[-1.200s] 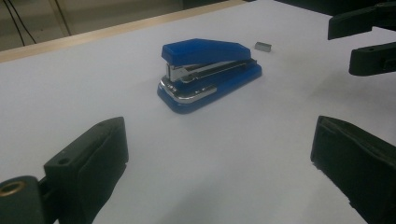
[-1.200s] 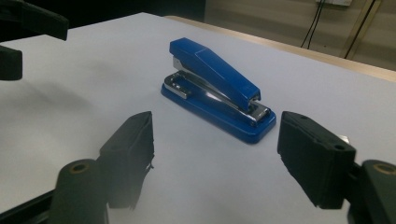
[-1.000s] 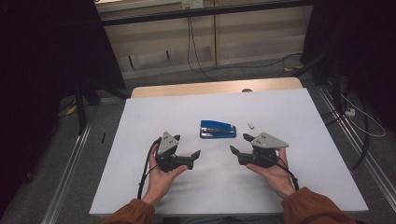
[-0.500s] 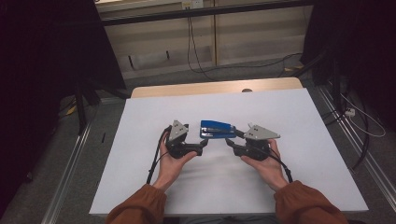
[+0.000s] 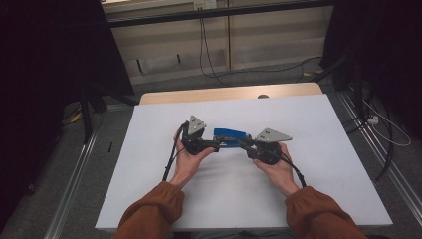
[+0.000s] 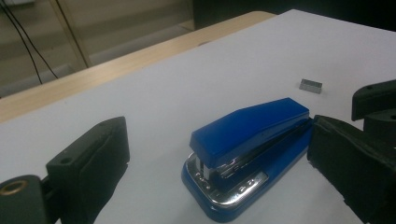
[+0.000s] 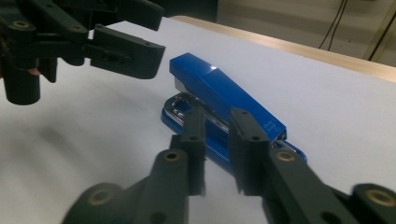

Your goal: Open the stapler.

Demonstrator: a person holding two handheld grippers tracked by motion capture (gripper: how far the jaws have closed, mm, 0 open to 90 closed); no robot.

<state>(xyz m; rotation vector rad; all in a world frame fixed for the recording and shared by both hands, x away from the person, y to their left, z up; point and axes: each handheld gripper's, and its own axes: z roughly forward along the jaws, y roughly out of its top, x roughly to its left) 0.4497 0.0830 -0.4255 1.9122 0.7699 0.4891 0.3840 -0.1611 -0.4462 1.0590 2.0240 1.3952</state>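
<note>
The left gripper (image 6: 219, 154), jaws spread wide, frames the blue stapler (image 6: 247, 149) and a staple block (image 6: 310, 86) — the right gripper (image 7: 219, 140) points its nearly closed jaws at the stapler's side.

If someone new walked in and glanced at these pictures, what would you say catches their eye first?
The blue stapler stands out first, lying near the middle of the white table, bright against the dim room. Next come the two black grippers closing in on it: the left gripper from its left with jaws spread wide, the right gripper from its right with jaws nearly together. A small strip of staples lies apart, beyond the stapler.
</note>
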